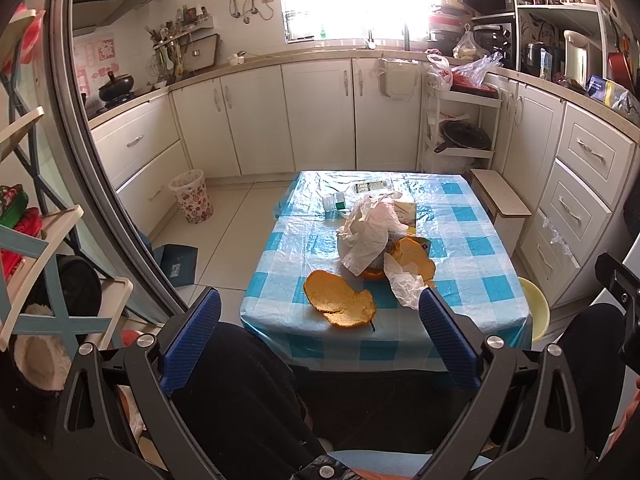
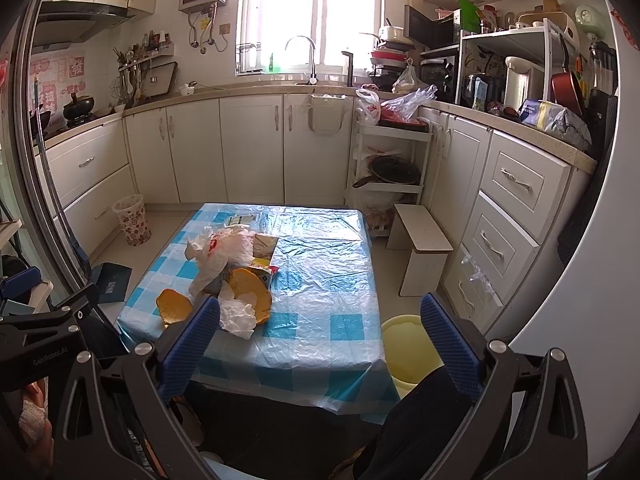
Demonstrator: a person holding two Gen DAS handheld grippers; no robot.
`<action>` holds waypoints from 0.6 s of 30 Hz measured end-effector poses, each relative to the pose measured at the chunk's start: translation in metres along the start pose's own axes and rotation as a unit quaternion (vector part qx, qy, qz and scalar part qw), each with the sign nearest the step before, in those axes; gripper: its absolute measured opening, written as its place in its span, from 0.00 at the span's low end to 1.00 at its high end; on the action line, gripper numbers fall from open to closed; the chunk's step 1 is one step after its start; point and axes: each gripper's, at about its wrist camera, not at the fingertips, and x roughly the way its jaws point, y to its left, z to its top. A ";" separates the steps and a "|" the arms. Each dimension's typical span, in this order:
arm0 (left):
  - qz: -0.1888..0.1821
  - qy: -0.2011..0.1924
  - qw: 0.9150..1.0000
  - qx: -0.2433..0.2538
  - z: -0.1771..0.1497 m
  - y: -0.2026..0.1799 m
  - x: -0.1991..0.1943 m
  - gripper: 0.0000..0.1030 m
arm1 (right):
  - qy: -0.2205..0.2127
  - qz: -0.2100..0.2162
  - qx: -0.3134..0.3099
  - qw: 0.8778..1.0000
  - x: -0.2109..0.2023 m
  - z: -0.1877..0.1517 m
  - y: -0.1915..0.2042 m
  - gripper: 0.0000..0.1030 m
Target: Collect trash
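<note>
Left wrist view: left gripper (image 1: 320, 312) spread wide, blue pads (image 1: 444, 328) well apart, nothing between them, touching nothing. It hangs short of the near edge of the table (image 1: 472, 216), which wears a blue-and-white checked plastic cloth. Trash sits mid-table: one flat orange peel (image 1: 340, 298) nearest the edge; a second curled peel (image 1: 414, 258) behind it; one crumpled tissue (image 1: 406, 284) in front of the curled peel; one white plastic bag (image 1: 370, 232) draped over something I cannot make out. Small cartons behind the bag are partly hidden. One flowered wastebasket (image 1: 192, 196) stands on the floor to the left, by the cabinets. Dark trouser legs fill the lower frame.

Right wrist view: right gripper (image 2: 320, 320) likewise released, pads (image 2: 450, 344) far apart, empty. Left pad overlaps the flat peel's edge in the picture; contact unclear. Same pile at the table's left half. One yellow basin (image 2: 408, 344) under the table's right corner, partly cut off. One white stool (image 2: 424, 244) beside the drawers.
</note>
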 end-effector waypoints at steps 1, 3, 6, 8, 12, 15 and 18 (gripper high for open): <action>0.001 0.001 1.000 0.000 0.000 0.000 0.000 0.93 | 0.001 0.003 0.003 1.000 0.000 -0.001 -0.001 0.94; 0.004 0.003 1.000 0.001 -0.001 0.000 0.001 0.93 | 0.006 0.008 0.005 1.000 0.002 -0.002 -0.002 0.94; 0.009 0.003 1.000 0.004 -0.001 -0.003 0.000 0.93 | 0.018 0.010 0.003 1.000 0.006 -0.003 -0.003 0.94; 0.013 0.002 1.000 0.006 -0.002 -0.004 0.001 0.93 | 0.032 0.020 0.010 0.999 0.009 -0.004 -0.006 0.94; 0.019 0.007 1.000 0.010 -0.005 -0.006 0.006 0.93 | 0.043 0.032 0.013 0.998 0.016 -0.006 -0.006 0.94; 0.021 0.012 1.000 0.011 -0.007 -0.006 0.011 0.93 | 0.054 0.044 0.015 0.997 0.022 -0.007 -0.004 0.93; 0.025 0.015 1.000 0.012 -0.007 -0.005 0.017 0.93 | 0.061 0.055 0.021 0.996 0.028 -0.008 -0.002 0.94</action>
